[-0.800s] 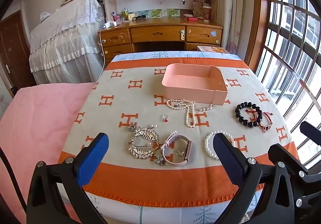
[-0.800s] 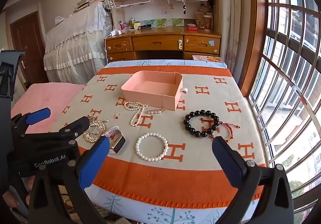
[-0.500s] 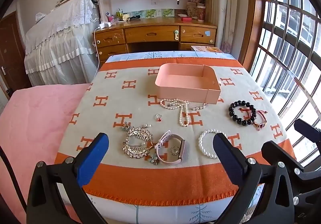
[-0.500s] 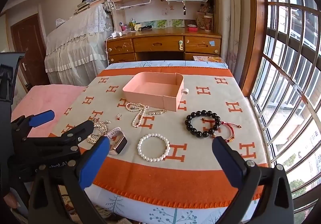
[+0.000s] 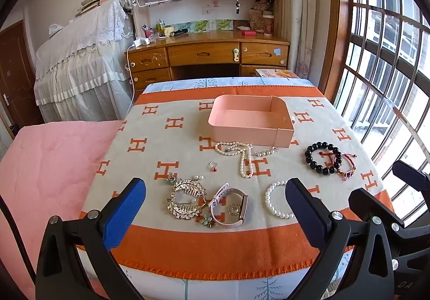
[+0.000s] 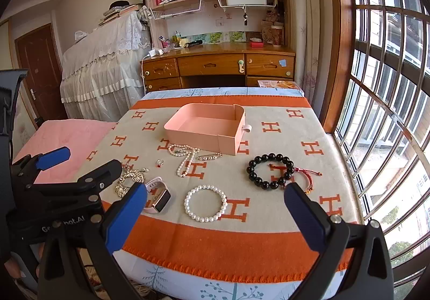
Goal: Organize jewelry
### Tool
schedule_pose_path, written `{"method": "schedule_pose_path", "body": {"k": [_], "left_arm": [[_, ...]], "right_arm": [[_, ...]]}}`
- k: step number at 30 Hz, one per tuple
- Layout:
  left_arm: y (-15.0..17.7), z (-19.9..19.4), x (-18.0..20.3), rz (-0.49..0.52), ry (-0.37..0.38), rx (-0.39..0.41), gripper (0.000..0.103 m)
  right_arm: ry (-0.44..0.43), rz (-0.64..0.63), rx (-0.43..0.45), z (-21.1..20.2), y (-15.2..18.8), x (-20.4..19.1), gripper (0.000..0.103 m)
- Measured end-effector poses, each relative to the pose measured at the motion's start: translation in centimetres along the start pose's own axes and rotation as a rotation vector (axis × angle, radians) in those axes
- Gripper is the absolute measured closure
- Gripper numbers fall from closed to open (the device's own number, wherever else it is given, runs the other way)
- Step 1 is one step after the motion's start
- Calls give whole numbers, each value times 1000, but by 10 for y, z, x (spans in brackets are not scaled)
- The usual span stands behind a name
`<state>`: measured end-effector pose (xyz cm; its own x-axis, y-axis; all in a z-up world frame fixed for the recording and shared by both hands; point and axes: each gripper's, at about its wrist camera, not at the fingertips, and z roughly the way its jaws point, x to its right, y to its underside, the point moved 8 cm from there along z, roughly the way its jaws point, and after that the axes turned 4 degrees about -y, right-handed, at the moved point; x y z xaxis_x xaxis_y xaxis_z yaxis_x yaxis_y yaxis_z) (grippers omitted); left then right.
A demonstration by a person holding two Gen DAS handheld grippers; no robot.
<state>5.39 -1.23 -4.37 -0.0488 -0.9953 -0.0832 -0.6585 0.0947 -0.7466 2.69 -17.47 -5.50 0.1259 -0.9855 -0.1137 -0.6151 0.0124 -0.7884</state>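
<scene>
Looking along my left gripper, I see its blue pads spread wide with nothing between them, held above the near edge of a table draped in an orange-bordered blanket; a pink box sits open and empty toward the far side; every piece lies outside it on the cloth: a pearl necklace and a bar pin just in front of the box, a small ring, a rhinestone hair comb touching a pink watch, a pearl bracelet, and a black bead bracelet with a red cord bracelet looped against it.

Switching to my right gripper, I find it equally wide and empty, hovering near the pearl bracelet; the left gripper shows at the left; the box holds nothing.

I judge the sorting not yet begun; all the pieces remain to be placed.
</scene>
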Motion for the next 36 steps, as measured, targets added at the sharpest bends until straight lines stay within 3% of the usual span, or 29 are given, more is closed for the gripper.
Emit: {"method": "schedule_pose_path", "body": {"k": [36], "left_arm": [[5, -3, -9, -26, 12, -11, 1]], "right_arm": [[2, -9, 26, -1, -2, -4, 1]]}}
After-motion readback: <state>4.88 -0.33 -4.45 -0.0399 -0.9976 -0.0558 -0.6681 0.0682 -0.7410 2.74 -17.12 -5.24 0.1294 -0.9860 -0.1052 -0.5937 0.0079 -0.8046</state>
